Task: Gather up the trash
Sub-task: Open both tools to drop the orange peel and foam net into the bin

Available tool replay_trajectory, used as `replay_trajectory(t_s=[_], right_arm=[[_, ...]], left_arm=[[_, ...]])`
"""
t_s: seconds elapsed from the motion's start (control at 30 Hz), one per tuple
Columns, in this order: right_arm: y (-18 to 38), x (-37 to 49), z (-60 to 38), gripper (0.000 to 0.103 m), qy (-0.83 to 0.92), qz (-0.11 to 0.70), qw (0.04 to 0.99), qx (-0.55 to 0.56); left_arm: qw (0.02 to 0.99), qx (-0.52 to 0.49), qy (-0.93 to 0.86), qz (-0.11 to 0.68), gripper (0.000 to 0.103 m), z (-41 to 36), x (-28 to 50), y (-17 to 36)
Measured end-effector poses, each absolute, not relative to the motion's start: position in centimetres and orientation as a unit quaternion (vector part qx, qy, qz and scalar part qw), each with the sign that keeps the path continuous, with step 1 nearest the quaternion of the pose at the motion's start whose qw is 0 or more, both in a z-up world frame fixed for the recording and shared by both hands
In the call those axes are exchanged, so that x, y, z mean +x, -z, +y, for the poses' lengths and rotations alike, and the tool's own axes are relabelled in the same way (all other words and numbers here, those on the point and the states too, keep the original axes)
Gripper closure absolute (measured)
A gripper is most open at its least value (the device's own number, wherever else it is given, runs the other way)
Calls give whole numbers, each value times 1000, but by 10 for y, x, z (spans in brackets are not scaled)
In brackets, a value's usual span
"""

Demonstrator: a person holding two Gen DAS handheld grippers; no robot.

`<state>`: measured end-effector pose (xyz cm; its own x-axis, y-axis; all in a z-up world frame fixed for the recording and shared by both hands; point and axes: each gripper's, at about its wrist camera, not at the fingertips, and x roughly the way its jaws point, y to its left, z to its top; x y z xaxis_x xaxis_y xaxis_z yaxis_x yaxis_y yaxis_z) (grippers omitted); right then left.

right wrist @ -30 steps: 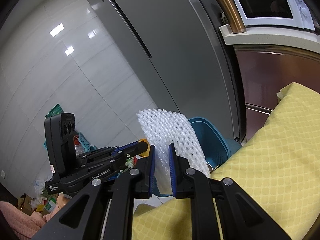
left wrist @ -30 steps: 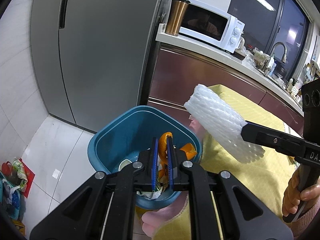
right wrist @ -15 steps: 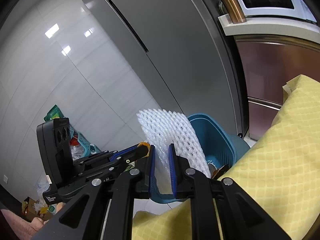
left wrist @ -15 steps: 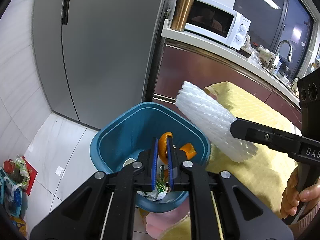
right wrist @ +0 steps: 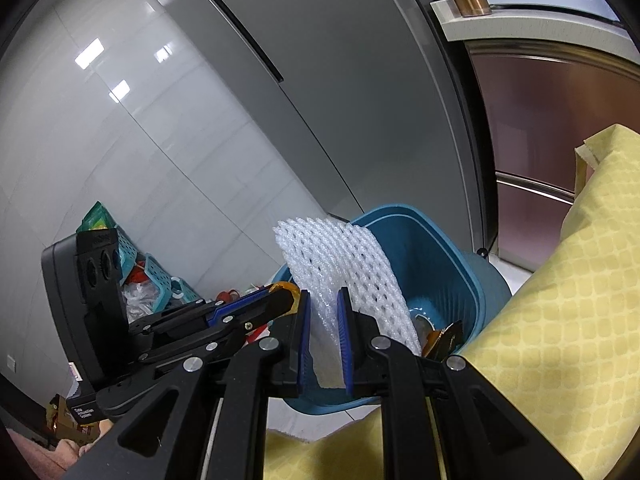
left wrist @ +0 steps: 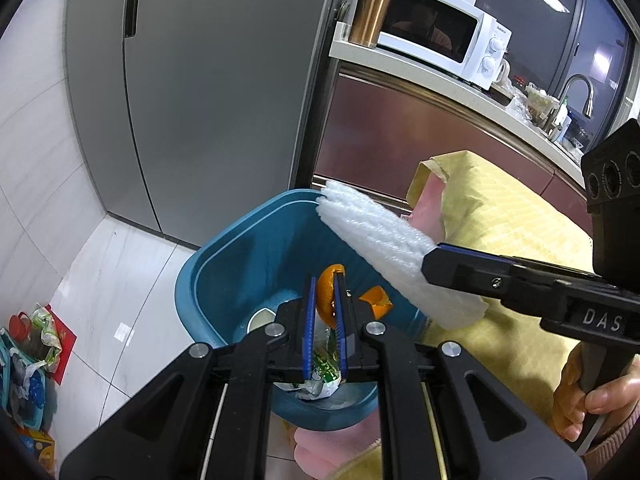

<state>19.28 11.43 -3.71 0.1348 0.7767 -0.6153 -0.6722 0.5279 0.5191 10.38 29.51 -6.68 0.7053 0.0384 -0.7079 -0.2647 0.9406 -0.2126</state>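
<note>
A blue trash bin [left wrist: 224, 264] [right wrist: 452, 264] stands on the floor by the table corner, with wrappers, a lid and orange scraps inside. My left gripper [left wrist: 324, 312] hangs over the bin's mouth, shut on a piece of orange peel [left wrist: 326, 288]. In the right wrist view my right gripper [right wrist: 323, 336] is shut on a white foam fruit net [right wrist: 344, 272], which reaches out over the bin's near rim. From the left wrist view the same foam net [left wrist: 384, 244] slants over the bin's right side, held by the right gripper [left wrist: 436, 260].
A yellow quilted tablecloth [left wrist: 500, 216] [right wrist: 560, 320] covers the table right beside the bin. A grey fridge [left wrist: 208, 80] stands behind it, and a counter carries a white microwave [left wrist: 440, 36] and a copper tumbler [left wrist: 374, 8]. Bags and baskets [left wrist: 28, 344] clutter the floor at left.
Both grippers have sunk toward the bin, which looks larger and nearer. The foam net's tip now hangs over the bin's rim. Both grips are unchanged.
</note>
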Motion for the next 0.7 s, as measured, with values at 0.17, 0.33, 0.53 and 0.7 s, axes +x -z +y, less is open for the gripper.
replay_trajectory(t_s=[0.17,0.33,0.53,0.7], right_arm=[[42,195,119,91,-476,456,750,54],[50,199,124,90,-471,467,747,49],[54,203,128,86,-467,475,744,46],[55,204,128,84,-463,476,746,48]], left_arm=[[908,-150,-84,381,93,295,110,70],[906,-152,-84,387,93,295,115,76],[903,-158,-81,391,91,296,123,81],[902,-168,-75,392,91,297,127,86]])
